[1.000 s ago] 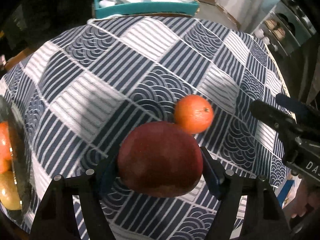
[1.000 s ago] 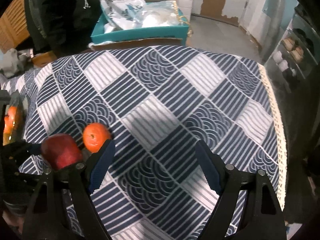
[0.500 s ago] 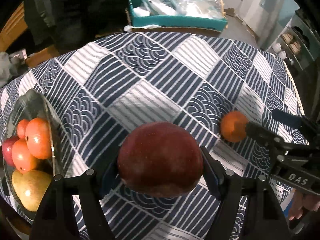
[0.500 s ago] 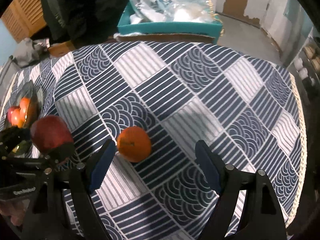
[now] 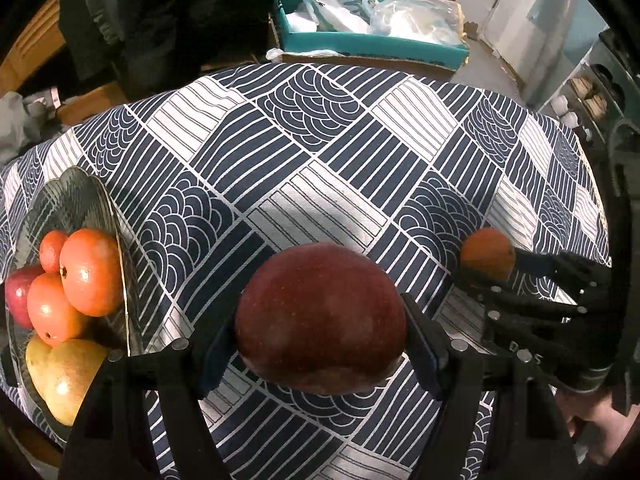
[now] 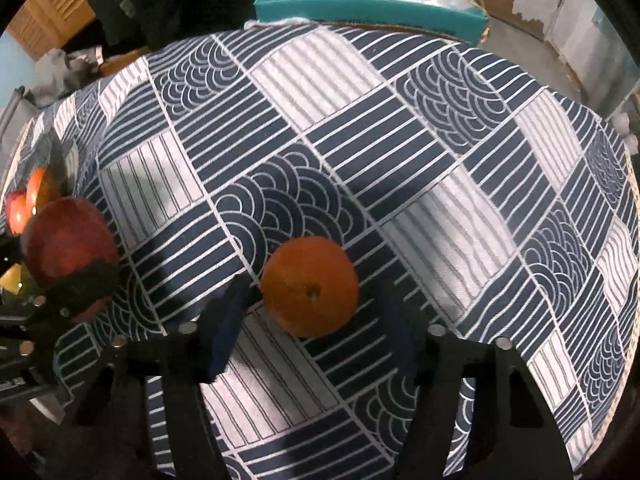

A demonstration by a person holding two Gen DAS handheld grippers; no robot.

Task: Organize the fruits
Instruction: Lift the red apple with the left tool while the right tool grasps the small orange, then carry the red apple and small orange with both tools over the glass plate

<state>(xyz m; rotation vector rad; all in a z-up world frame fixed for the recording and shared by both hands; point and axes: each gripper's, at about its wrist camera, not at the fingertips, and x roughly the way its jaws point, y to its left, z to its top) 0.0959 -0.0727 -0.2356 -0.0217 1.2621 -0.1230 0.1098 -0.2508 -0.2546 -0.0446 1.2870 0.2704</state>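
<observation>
Partly hidden behind right tongs (image 5: 490,276): orange (image 5: 486,254), far side.

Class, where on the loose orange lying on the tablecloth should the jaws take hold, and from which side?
Grip the orange across its widest middle, coming from above: it is round and sits free on the tablecloth. The right gripper already straddles it, jaws closing.

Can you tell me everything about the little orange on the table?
The orange is small, round and bright orange, with a dimpled peel and a tiny dark stem spot facing the right wrist camera. It sits alone on the blue-and-white patterned tablecloth, away from the glass bowl of other fruit. The right hand-held gripper is around it, one finger on each side, and its jaws are closing. It looks like the fingers are at the peel, but the blur hides whether they press it yet.
</observation>
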